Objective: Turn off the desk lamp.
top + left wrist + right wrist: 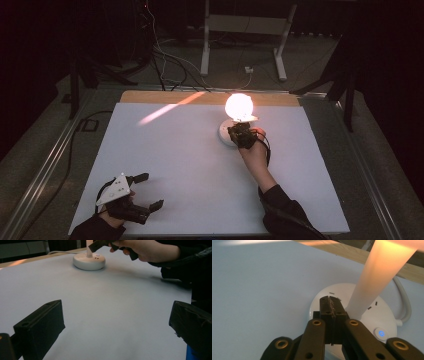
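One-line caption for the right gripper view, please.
Right gripper, jaws shut, poised over the white base of a lit lamp beside its stem.

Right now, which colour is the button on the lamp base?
Blue, glowing button on the white lamp base; best in right gripper view.

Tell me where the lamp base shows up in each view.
High view: lamp base right of centre, under the glow, partly behind the right tongs.
Left gripper view: top, left of centre.
Right gripper view: lower right, behind the shut tongs.
Shared landmark: the white stem rising from it.
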{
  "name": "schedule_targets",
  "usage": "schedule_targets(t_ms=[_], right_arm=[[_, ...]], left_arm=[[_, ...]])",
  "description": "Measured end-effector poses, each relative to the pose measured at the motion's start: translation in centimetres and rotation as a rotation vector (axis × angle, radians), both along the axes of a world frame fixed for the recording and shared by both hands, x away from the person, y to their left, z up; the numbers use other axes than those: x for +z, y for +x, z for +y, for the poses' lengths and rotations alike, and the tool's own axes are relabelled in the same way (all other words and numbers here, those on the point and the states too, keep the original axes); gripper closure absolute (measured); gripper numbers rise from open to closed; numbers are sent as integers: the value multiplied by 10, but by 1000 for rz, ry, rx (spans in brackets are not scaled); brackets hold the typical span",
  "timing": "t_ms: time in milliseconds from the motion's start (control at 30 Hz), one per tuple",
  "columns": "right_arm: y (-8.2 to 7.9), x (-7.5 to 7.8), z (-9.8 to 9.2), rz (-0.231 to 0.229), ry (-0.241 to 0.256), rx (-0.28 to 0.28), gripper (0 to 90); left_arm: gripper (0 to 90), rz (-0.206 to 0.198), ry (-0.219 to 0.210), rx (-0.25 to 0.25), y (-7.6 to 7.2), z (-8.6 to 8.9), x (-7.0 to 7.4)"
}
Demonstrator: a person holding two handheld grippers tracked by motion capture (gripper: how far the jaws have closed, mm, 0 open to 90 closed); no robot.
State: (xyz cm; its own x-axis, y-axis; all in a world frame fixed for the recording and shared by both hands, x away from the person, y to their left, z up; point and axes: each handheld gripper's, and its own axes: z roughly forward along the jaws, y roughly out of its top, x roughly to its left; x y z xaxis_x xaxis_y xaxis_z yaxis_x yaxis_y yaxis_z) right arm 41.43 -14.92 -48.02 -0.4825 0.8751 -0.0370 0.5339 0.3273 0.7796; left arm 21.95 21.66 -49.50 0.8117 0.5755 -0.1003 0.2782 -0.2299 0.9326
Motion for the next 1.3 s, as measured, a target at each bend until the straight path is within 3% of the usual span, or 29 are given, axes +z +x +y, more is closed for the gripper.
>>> schedule_targets(t_ms=[833,1067,1167,1300], right_arm=[[2,-19,-1,42,-22,-10,900],[1,-21,0,15,-38,-15,900],[2,-20,-2,31,-13,-18,900],[1,-13,-4,16,7,-17,900]], left_arm=[[6,-4,1,-1,-1,-1,1],[6,-5,3,-4,-1,-1,1],[6,-4,-2,-1,-1,0,1],[6,-3,-2,0,-1,0,1]])
